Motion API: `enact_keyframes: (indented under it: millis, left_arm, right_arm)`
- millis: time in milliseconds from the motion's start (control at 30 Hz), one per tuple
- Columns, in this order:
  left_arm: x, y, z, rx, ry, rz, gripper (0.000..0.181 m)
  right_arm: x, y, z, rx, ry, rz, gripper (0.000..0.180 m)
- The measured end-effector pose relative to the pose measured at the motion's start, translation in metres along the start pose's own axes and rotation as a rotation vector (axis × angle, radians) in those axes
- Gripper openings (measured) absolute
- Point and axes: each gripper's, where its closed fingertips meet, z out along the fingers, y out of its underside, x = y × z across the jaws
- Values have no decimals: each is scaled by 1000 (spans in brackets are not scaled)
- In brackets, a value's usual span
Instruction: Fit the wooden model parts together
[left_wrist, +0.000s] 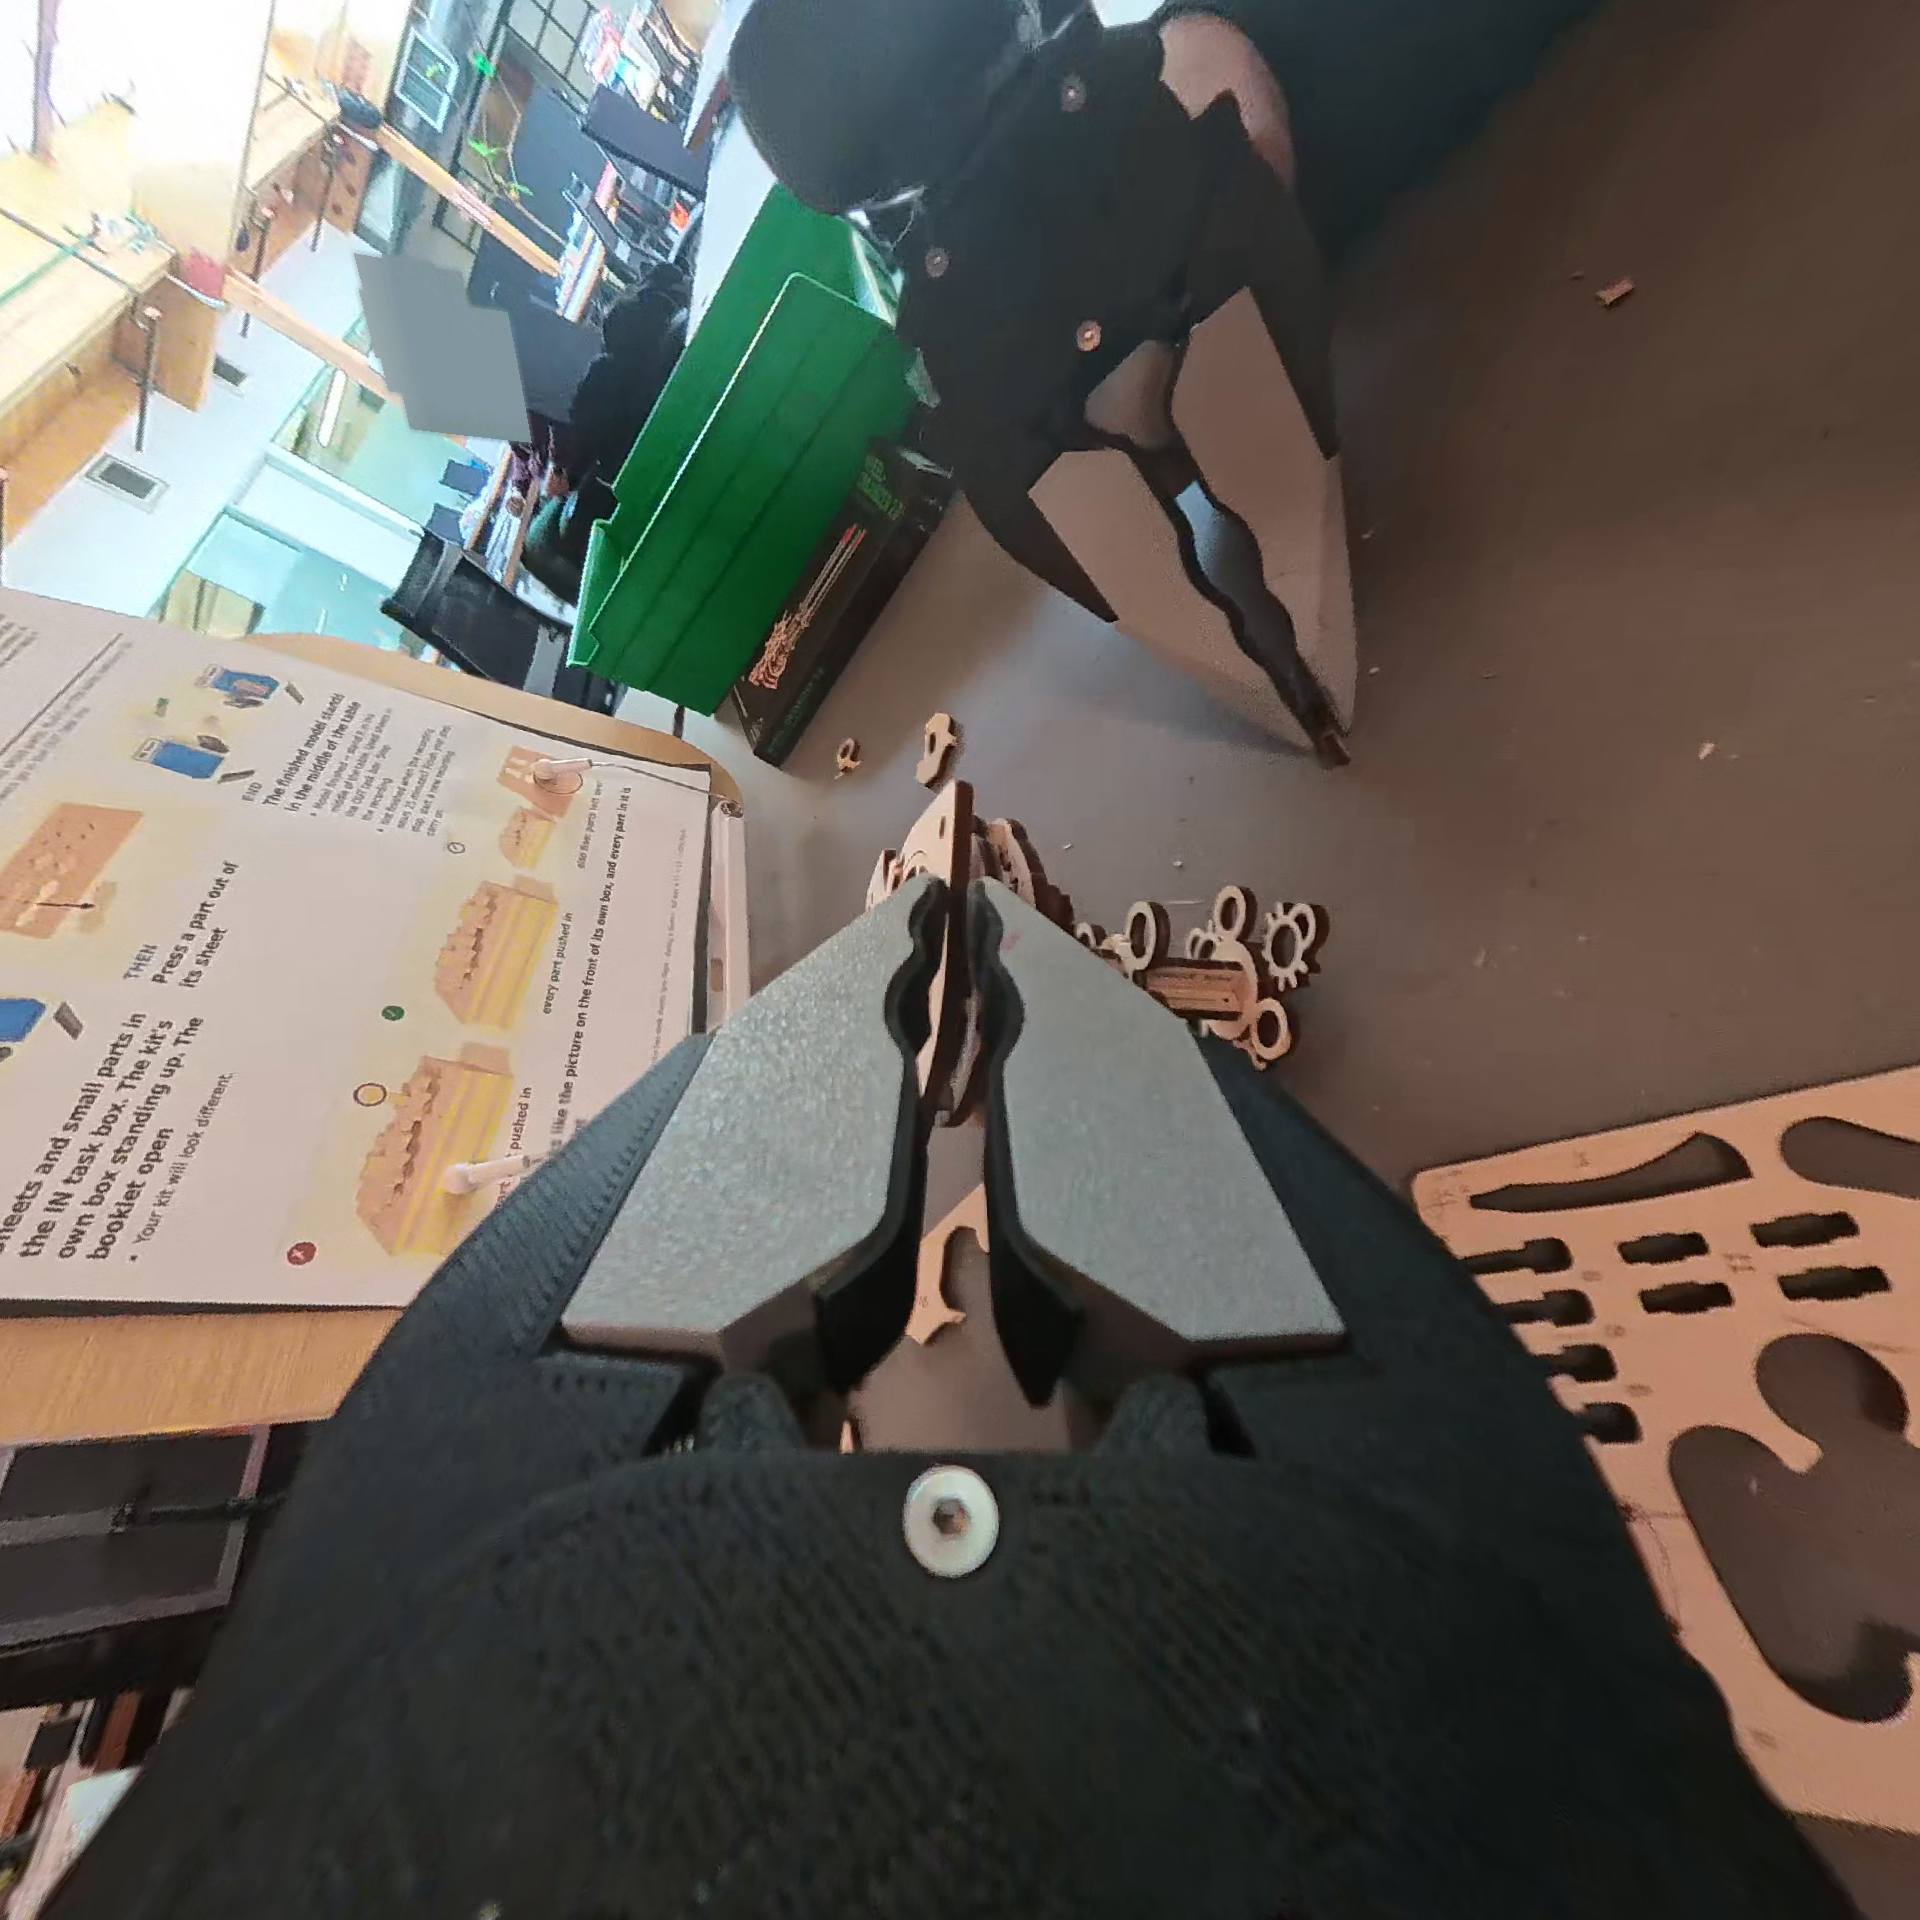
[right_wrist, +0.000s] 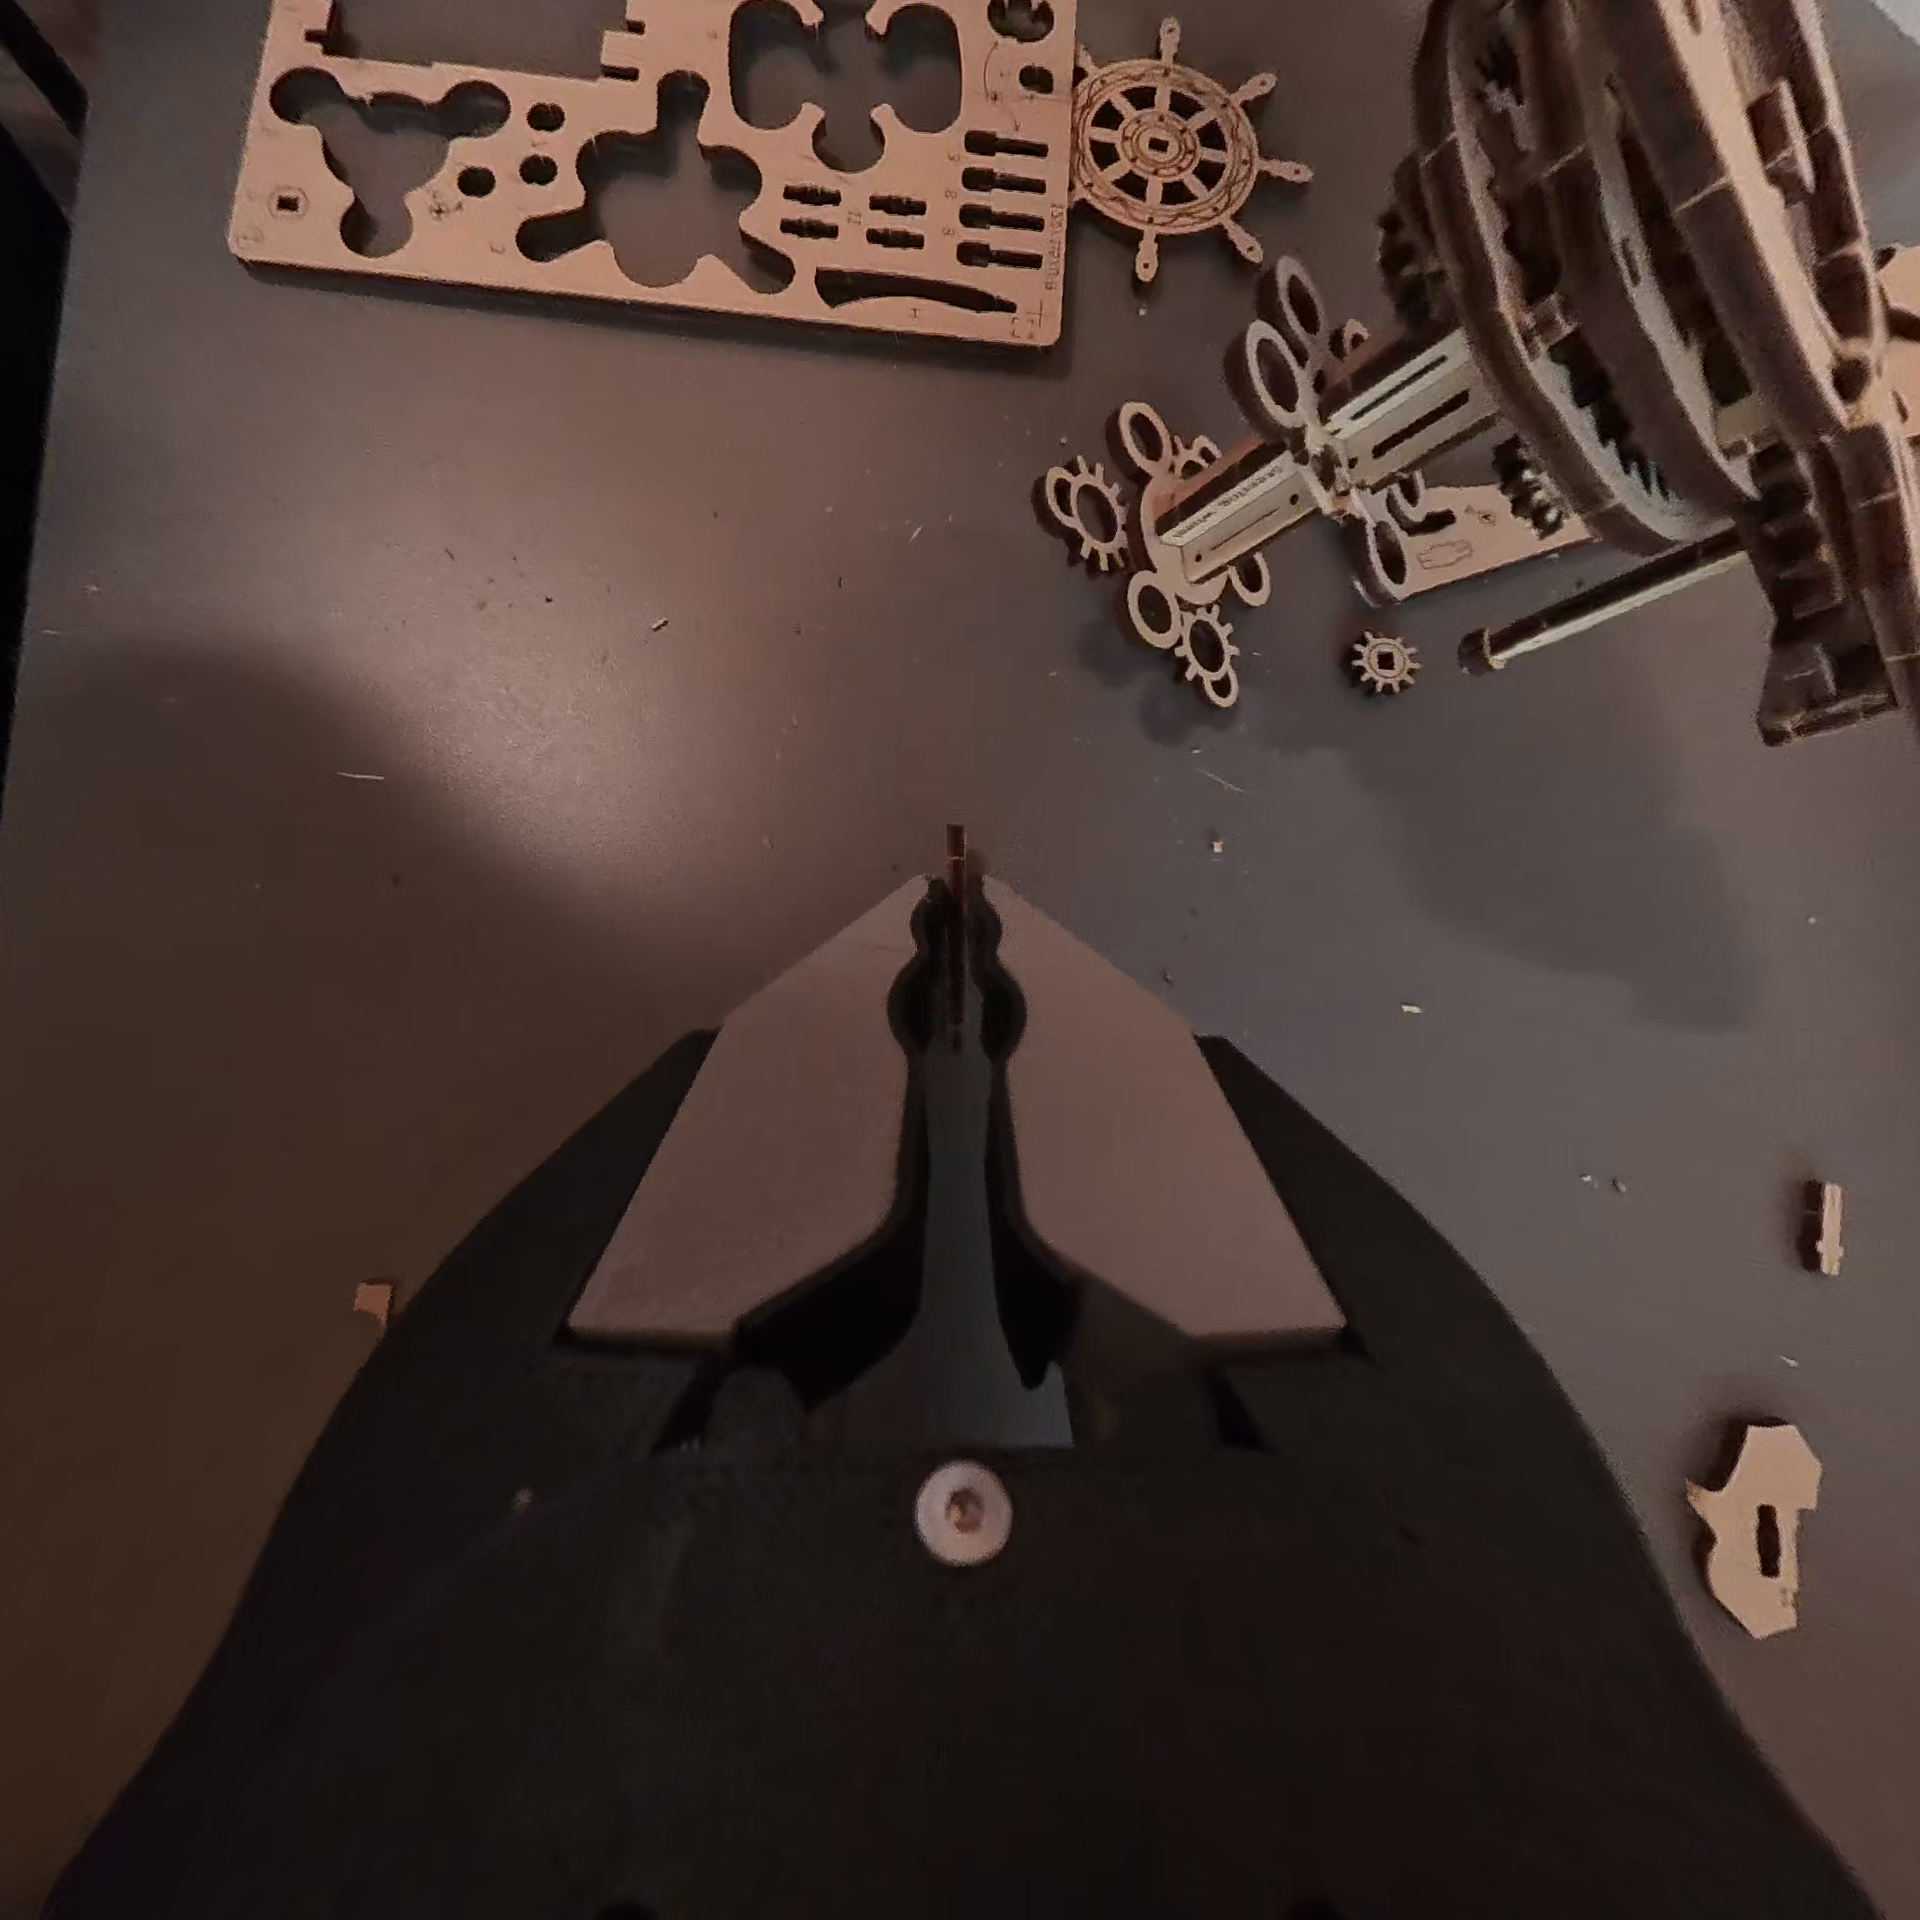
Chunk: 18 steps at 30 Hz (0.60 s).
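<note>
Your left gripper (left_wrist: 961, 894) is closed edge-on upon a flat plate of the wooden model assembly (left_wrist: 951, 842), so the plate stands as a thin vertical line between the fingers. Your right gripper (right_wrist: 956, 888) is nearly closed too, pinching a thin dark wooden pin (right_wrist: 955, 862) whose tip juts just past the fingertips.

You seem to be midway through a fitting step: one hand steadies the model, the other carries a small part toward it. In the right wrist view the model sits at the upper right on the grey table (right_wrist: 520, 623), well apart from the pin, with its square shaft (right_wrist: 1351, 436) and petal-shaped gears reaching down-left toward you.

The pin's long axis runs straight along the gripper's fingers, pointing forward and away from the camera. The next move likely calls for swinging the right gripper toward the model, lining the pin with its hole, and pushing along that axis. Which hole it belongs in cannot be told from here. The emptied part sheet (right_wrist: 644, 166) and a ship's-wheel piece (right_wrist: 1169, 151) lie beyond.
</note>
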Motion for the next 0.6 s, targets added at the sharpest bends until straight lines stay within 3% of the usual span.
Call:
enact_keyframes:
  millis: [33,267,400,600]
  left_arm:
    - [0,0,0,10,-2,6,1]
    - [5,-6,-2,86,9,-15,1]
    - [7,-7,-3,58,-119,-15,1]
    - [18,-18,-6,42,-209,55,1]
  right_arm:
    - [2,1,-1,-17,9,-9,0]
    - [35,-43,-41,211,419,-317,0]
    - [46,-53,-57,185,667,-470,0]
    - [50,-58,-64,221,738,-487,0]
